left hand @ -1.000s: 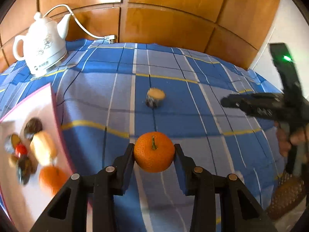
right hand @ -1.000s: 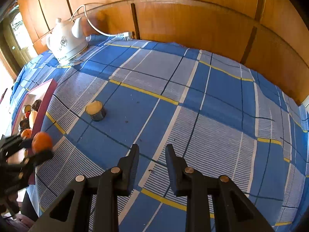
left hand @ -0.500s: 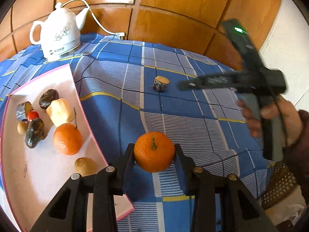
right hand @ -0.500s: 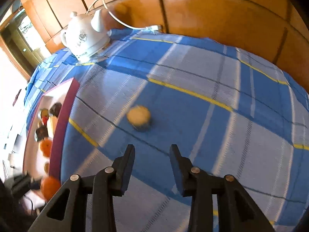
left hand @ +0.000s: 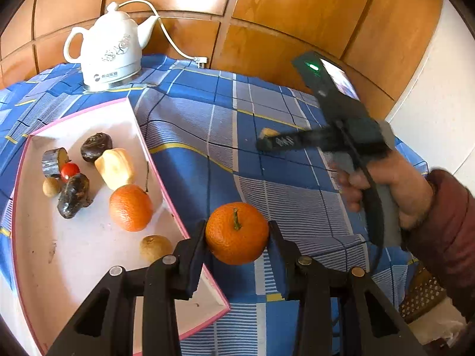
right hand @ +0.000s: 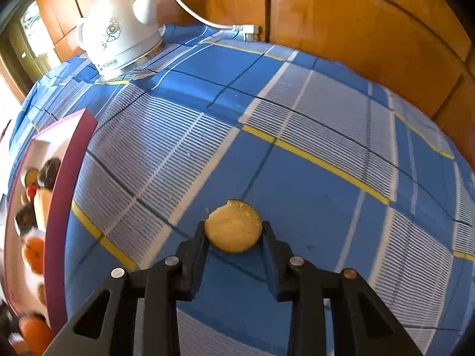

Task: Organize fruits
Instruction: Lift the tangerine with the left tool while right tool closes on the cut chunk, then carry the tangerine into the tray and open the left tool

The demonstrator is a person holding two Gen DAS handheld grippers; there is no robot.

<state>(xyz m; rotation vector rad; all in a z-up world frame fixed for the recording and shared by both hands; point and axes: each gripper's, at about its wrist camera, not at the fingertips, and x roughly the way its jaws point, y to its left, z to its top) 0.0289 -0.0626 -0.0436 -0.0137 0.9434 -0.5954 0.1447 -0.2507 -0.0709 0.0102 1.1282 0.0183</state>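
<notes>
In the left wrist view, the left tongs (left hand: 237, 237) are closed on a mandarin (left hand: 236, 233), held above the edge of the pink-rimmed tray (left hand: 166, 191). The tray holds other fruits and lies on the tabletop (left hand: 285, 198), which has a blue checked cloth. A white kettle (left hand: 108, 52) stands by the wooden wall panels (left hand: 267, 14).

In the right wrist view, the right tongs (right hand: 233, 237) are closing around a cut fruit slice (right hand: 233, 226) on the cloth; I cannot tell if the pads touch it.

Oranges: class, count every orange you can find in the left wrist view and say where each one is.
2. One orange is clamped in the left gripper beside the tray's edge; the other orange lies in the pink-rimmed tray. None seems hidden.
</notes>
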